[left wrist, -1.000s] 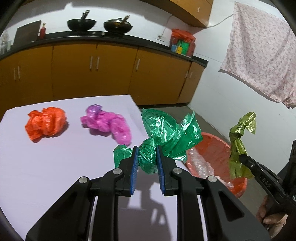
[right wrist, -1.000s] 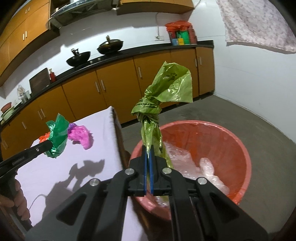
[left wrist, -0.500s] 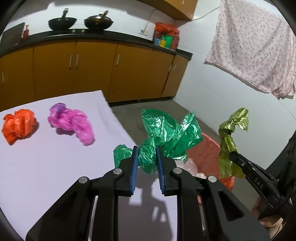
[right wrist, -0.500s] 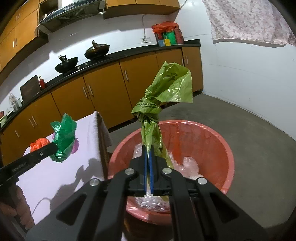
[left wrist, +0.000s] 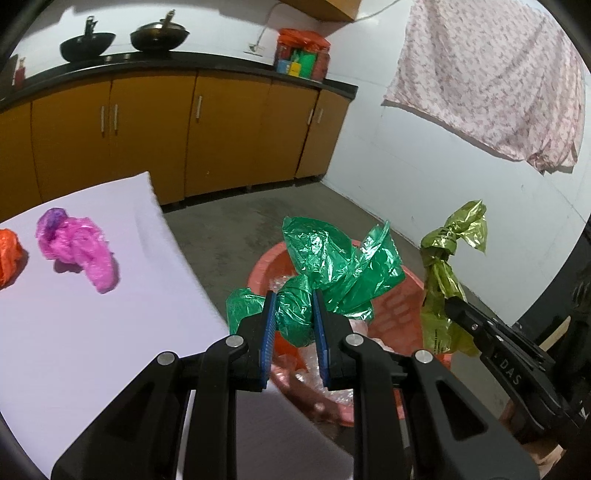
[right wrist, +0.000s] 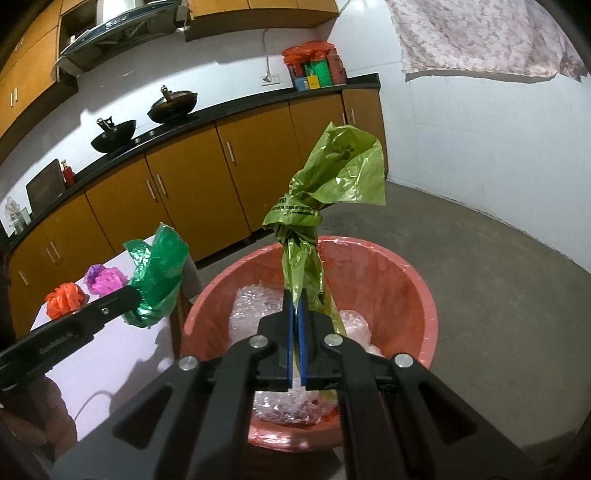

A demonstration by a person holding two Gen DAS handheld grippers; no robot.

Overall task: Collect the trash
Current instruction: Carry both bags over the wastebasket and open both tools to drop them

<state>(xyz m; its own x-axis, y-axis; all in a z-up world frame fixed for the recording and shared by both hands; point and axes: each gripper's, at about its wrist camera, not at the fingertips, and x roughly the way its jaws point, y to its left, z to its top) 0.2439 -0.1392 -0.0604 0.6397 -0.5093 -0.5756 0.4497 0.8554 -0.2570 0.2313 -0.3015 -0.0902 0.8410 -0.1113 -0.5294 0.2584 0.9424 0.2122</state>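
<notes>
Two bags held over basin (right wrist: pixel 413 273), pink bag (left wrist: pixel 74 247) tabled

Home kitchen, by the look: long run of orange-brown cabinets (right wrist: pixel 192 192) w/ black countertop (left wrist: pixel 221 64), two woks (right wrist: pixel 173 105) on what's prob. a hob, range hood (right wrist: pixel 122 26) above. Concrete floor (right wrist: pixel 480 266), white walls, patterned cloth (left wrist: pixel 491 74) hung up.
</notes>
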